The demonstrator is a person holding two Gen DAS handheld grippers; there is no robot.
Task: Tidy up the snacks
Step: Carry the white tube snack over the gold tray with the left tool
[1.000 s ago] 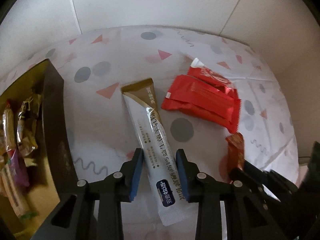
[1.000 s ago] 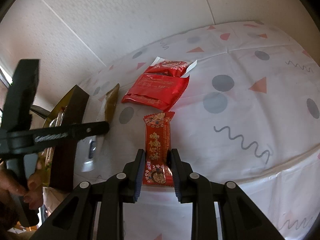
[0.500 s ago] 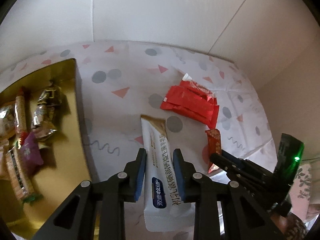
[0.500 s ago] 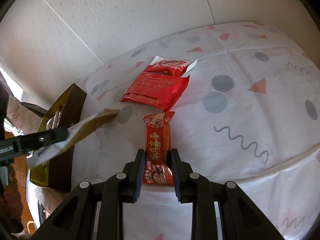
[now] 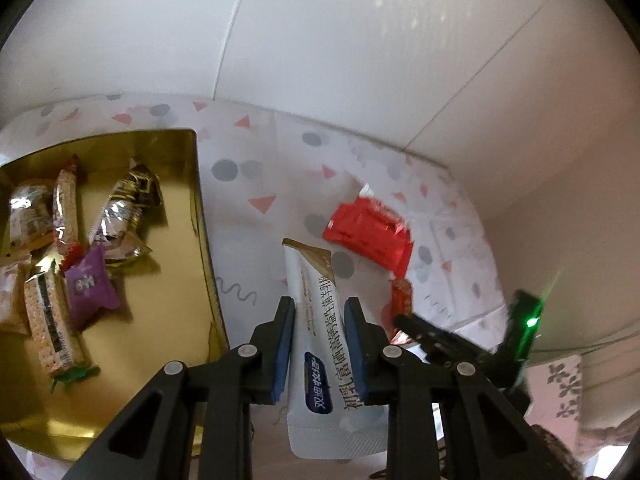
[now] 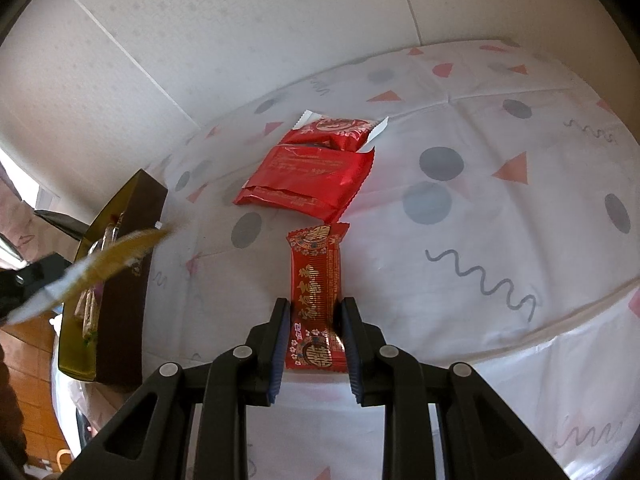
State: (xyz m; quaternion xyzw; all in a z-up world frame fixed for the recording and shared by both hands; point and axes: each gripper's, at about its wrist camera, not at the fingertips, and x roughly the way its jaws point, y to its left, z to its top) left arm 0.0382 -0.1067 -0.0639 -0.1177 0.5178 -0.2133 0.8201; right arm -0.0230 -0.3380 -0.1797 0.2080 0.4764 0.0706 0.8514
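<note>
My left gripper (image 5: 318, 312) is shut on a long white snack stick with a gold end (image 5: 316, 320), held in the air above the table, just right of the gold tin (image 5: 200, 216). The tin holds several wrapped snacks (image 5: 120, 208). From the right wrist view the same stick (image 6: 100, 264) hangs blurred over the tin (image 6: 128, 264) at the left. My right gripper (image 6: 314, 316) is shut on a narrow red and gold snack bar (image 6: 316, 292) that lies on the tablecloth. Red packets (image 6: 316, 172) lie stacked beyond it, also in the left wrist view as red packets (image 5: 372, 236).
The table wears a white cloth with grey dots and pink triangles (image 6: 480, 208); its front edge drops off near my right gripper. White wall panels (image 5: 360, 60) stand close behind the table. The right gripper's black body (image 5: 460, 344) shows at lower right in the left wrist view.
My left gripper closed on the white stick, lifted it off the cloth and carried it toward the tin, which now shows more of its inside. The right gripper and its red bar kept still.
</note>
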